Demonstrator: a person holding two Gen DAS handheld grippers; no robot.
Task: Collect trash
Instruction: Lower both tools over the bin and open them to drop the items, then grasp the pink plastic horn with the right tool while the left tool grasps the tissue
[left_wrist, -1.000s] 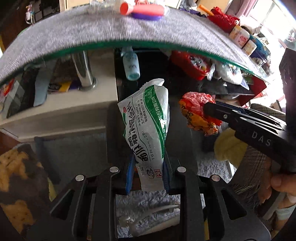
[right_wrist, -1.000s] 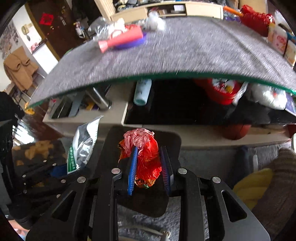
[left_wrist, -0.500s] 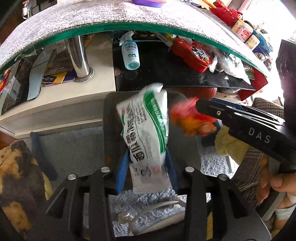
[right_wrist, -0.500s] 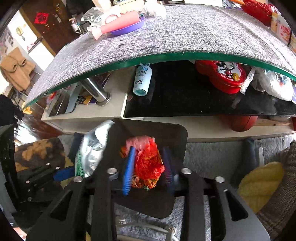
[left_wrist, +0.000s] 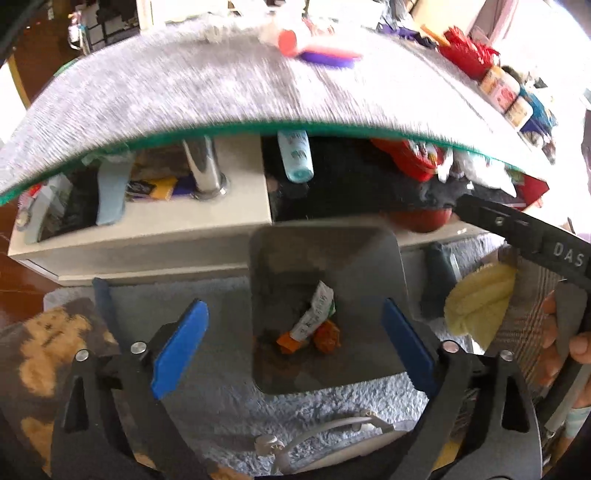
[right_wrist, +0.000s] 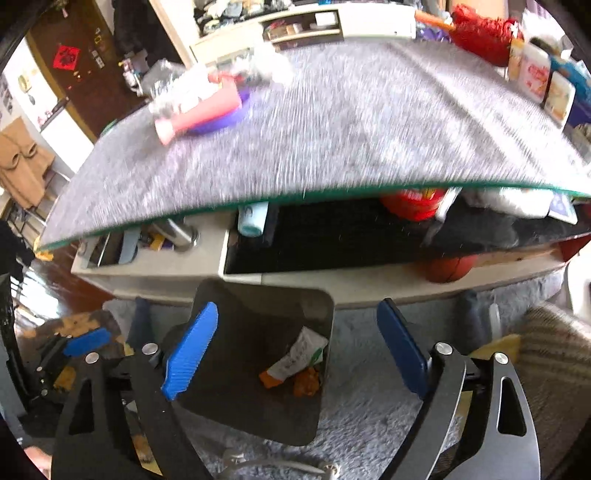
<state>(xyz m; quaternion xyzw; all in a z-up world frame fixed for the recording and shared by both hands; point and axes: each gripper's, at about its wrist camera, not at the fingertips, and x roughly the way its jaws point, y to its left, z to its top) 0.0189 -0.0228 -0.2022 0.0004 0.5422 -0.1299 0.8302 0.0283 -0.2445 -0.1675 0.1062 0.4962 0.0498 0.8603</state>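
A dark grey bin (left_wrist: 369, 243) (right_wrist: 317, 299) stands on the rug below the table edge. At its bottom lie a white and green wrapper (left_wrist: 314, 314) (right_wrist: 299, 356) and crumpled orange-red wrappers (left_wrist: 327, 338) (right_wrist: 306, 382). My left gripper (left_wrist: 291, 343) hangs over the bin, its jaws opening wide with nothing between the blue pads. My right gripper (right_wrist: 295, 350) also hangs over the bin, jaws opening, pads apart and bare. The right gripper's black body (left_wrist: 524, 236) shows at the right of the left wrist view, held by a hand (left_wrist: 576, 347).
A grey felt-covered glass table (left_wrist: 221, 96) (right_wrist: 351, 129) spans the top, with a pink tube and purple dish (right_wrist: 207, 110) on it. A lower shelf holds a bottle (left_wrist: 295, 155) and red tin (right_wrist: 413, 201). A yellow cloth (left_wrist: 480, 299) lies right of the bin.
Both grippers opened and let go: the white and green wrapper and the red wrapper dropped into the bin. Both hands rose a little, bringing more of the table top into view.
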